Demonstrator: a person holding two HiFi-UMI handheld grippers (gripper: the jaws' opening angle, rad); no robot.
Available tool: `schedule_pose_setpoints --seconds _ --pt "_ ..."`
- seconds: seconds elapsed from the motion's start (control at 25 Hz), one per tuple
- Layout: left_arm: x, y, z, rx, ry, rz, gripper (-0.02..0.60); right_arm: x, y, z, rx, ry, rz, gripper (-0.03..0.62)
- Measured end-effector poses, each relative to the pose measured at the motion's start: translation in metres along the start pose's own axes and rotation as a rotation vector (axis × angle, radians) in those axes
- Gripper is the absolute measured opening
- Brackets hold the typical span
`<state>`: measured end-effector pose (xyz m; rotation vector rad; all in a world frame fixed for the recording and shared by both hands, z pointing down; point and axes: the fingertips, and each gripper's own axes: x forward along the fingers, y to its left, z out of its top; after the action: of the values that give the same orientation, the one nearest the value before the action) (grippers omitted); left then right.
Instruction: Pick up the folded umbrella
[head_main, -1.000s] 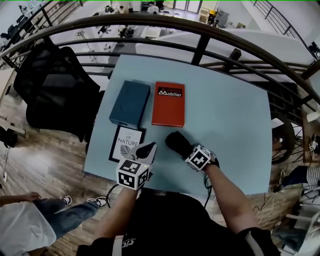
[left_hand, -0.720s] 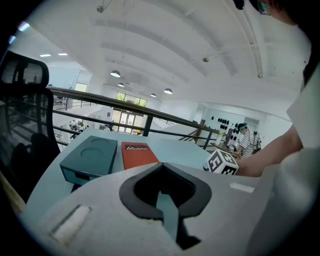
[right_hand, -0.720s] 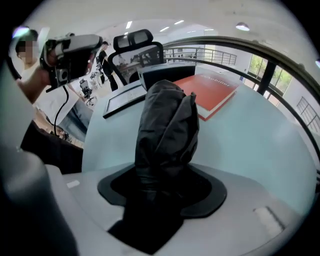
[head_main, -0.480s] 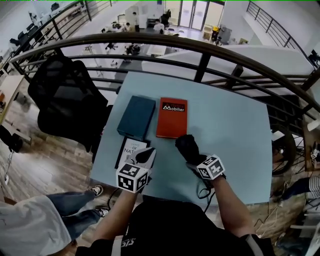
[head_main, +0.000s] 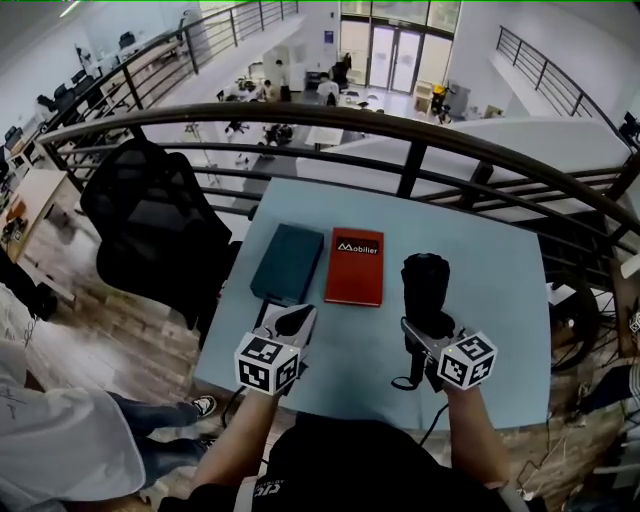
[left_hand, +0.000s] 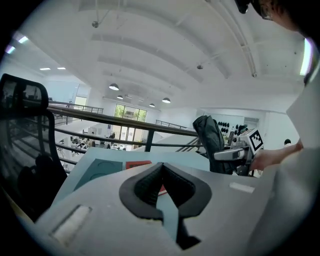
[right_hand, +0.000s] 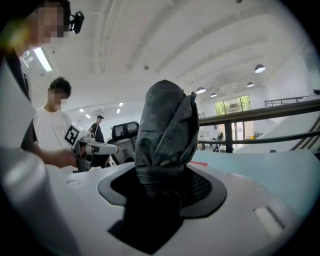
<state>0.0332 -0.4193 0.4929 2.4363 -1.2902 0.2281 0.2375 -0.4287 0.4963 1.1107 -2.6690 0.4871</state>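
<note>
Folded umbrella (head_main: 425, 288) – black, in its sleeve – is clasped by the right gripper (head_main: 428, 332) and held upright above the right half of the table (head_main: 490, 265). In the right gripper view the umbrella (right_hand: 165, 132) is seen rising from between the jaws of the right gripper (right_hand: 161, 186), which are pressed against its lower part on both sides. From the left gripper view it (left_hand: 212, 142) is seen standing tall beside the marker cube of that tool.

A dark curved railing (head_main: 400, 124) is drawn across the far side of the scene, with an open hall below it. The pale blue table is set just inside the railing. A black mesh chair (head_main: 160, 232) is placed at the table's left edge. Two books are laid side by side near the table's middle: a teal book (head_main: 288, 263) on the left and a red book (head_main: 355, 267) just to its right, the latter near the umbrella but apart from it.

The left gripper (head_main: 296, 321) is held low over the near left part of the table, in front of the teal book. In its own view the left gripper (left_hand: 163, 184) is shown with its pads brought together at the tips – nothing is caught between them, and only the table surface is seen through the small gap behind.
</note>
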Motion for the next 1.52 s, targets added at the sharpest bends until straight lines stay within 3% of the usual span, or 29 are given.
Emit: schedule_pose_setpoints --seconds 0.28,0.72,1.52 --pt "-0.007 -0.002 0.031 0.026 -0.054 0.001 0.000 -0.040 0.011 0.074 -0.025 -0.243 -0.053 0.255" --pt "-0.011 -0.011 0.061 0.102 -0.106 -0.002 0.000 -0.087 0.026 0.115 -0.085 -0.399 -0.108 0.255" --pt "-0.019 -0.016 0.059 0.104 -0.117 0.013 0.000 -0.086 0.036 0.098 -0.102 -0.371 -0.082 0.253"
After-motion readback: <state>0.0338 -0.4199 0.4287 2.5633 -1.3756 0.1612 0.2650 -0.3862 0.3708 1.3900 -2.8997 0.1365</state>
